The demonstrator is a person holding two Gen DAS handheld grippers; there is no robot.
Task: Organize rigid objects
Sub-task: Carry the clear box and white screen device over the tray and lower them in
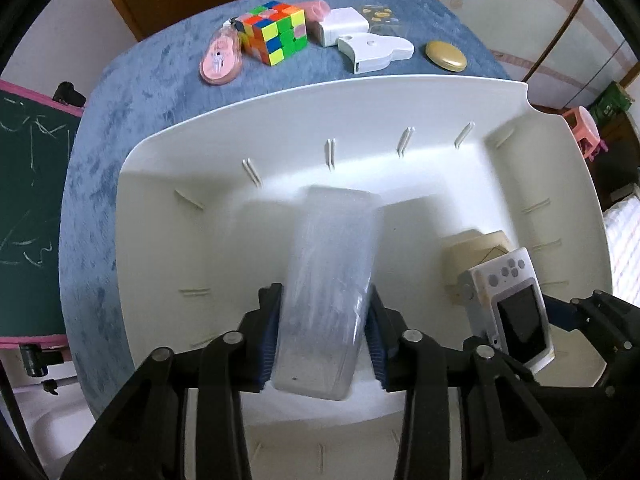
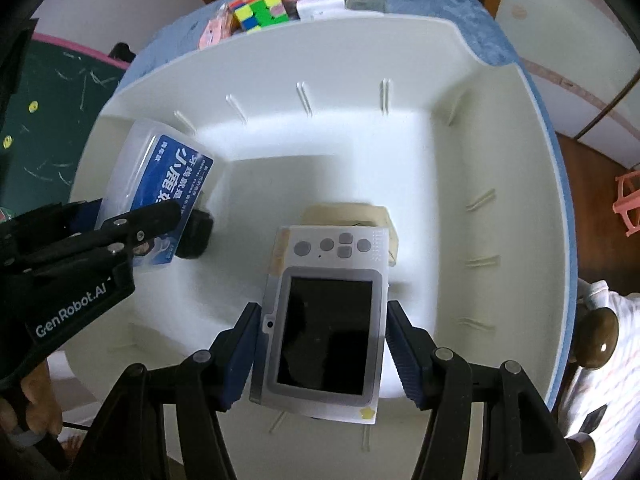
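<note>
My left gripper [image 1: 326, 332] is shut on a clear plastic box [image 1: 330, 280] and holds it over the inside of a big white bin [image 1: 280, 120]. In the right wrist view the same box [image 2: 148, 184] shows a blue label, with the left gripper [image 2: 132, 224] around it. My right gripper [image 2: 320, 348] is shut on a white handheld game console [image 2: 324, 320] with a dark screen, held above the bin floor [image 2: 420, 184]. The console also shows in the left wrist view [image 1: 512, 300]. A beige box [image 2: 352, 216] lies on the bin floor just beyond the console.
Behind the bin, on the blue cloth [image 1: 140, 80], lie a Rubik's cube [image 1: 276, 32], a pink oval case [image 1: 222, 58], white plastic items [image 1: 372, 50], a gold oval tin [image 1: 446, 54] and a pink roll [image 1: 316, 8]. A green chalkboard [image 1: 28, 200] stands at left.
</note>
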